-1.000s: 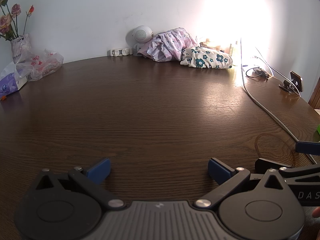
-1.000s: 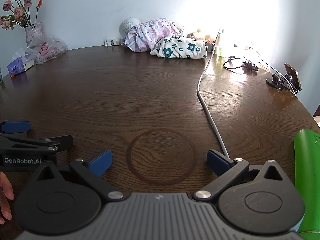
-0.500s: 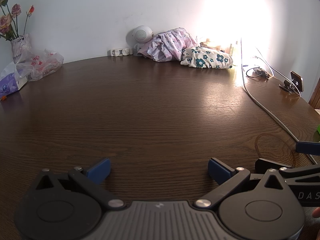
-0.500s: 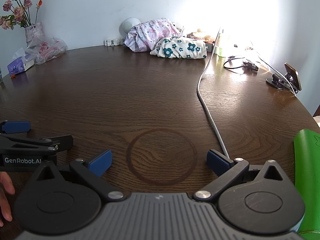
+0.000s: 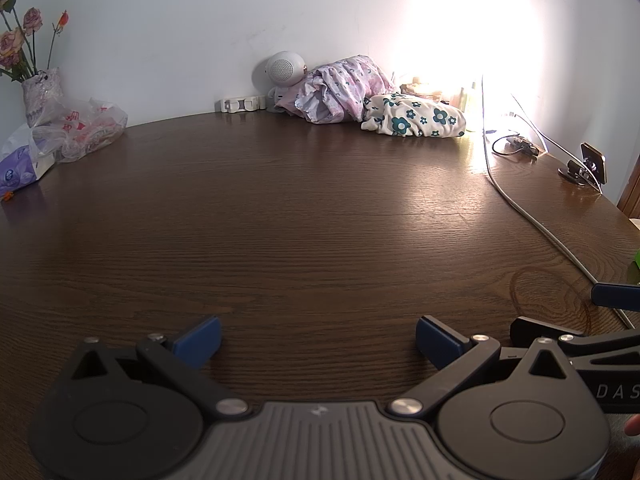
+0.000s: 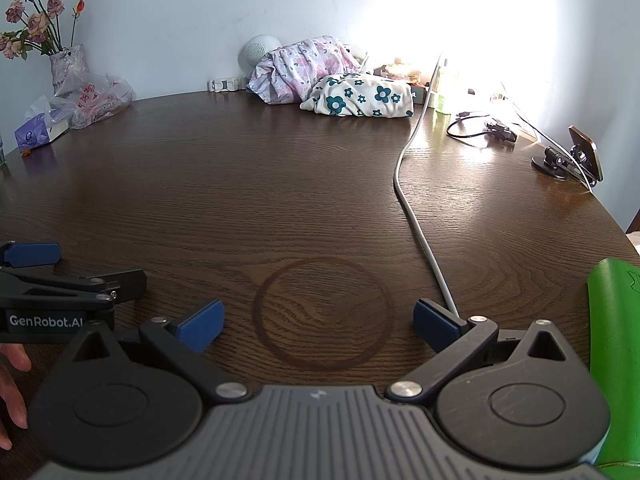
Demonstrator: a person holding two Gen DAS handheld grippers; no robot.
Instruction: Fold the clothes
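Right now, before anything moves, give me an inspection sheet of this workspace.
Surface: dark wooden table, ring stain near the front.
Job's things: pink floral garment and white flowered garment, bunched at the far edge.
Clutter: plastic bag, tissue pack, vase of flowers, round speaker, phone stand, green item.
Grippers: left hand-held gripper and right hand-held gripper open, empty.
Cables: grey cable crossing the table.
Surroundings: white wall, strong glare.

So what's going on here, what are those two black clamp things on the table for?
A person holds a left gripper and a right gripper, side by side low over a wooden table. Both are open and hold nothing. The clothes to fold, a pink flowered garment and a white one with dark flowers, lie bunched at the far edge by the wall, untouched.
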